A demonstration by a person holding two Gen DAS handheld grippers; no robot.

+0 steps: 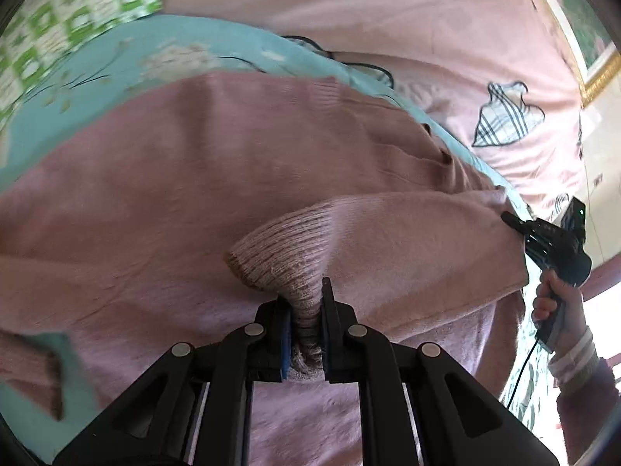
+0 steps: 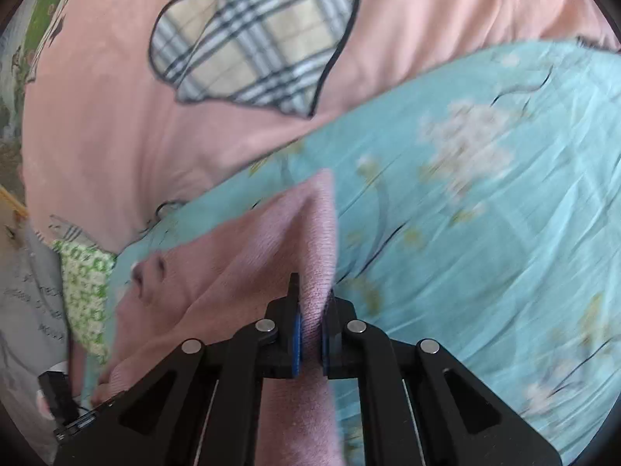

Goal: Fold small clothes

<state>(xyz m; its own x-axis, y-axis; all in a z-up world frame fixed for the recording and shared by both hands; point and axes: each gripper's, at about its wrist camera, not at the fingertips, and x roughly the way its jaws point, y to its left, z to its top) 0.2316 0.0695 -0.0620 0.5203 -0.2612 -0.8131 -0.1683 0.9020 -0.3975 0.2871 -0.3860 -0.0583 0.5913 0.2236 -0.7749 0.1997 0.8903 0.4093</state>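
Observation:
A pink knit sweater (image 1: pixel 202 178) lies spread on a teal floral sheet (image 1: pixel 116 62). In the left wrist view my left gripper (image 1: pixel 304 299) is shut on the ribbed cuff (image 1: pixel 279 260) of a sleeve, which is bunched between the pads and held over the sweater's body. At the sweater's right edge a hand (image 1: pixel 555 303) holds my right gripper (image 1: pixel 509 219), whose tips are at the fabric. In the right wrist view my right gripper (image 2: pixel 312 306) is shut on a raised fold of the pink sweater (image 2: pixel 310 233), above the teal sheet (image 2: pixel 485 194).
A pink blanket (image 1: pixel 407 11) with plaid heart patches (image 2: pixel 252 39) lies beyond the sheet. A green-checked cloth (image 1: pixel 77 11) sits at the far left. A gold picture frame (image 1: pixel 597 77) and a black cable (image 1: pixel 524 372) are on the right side.

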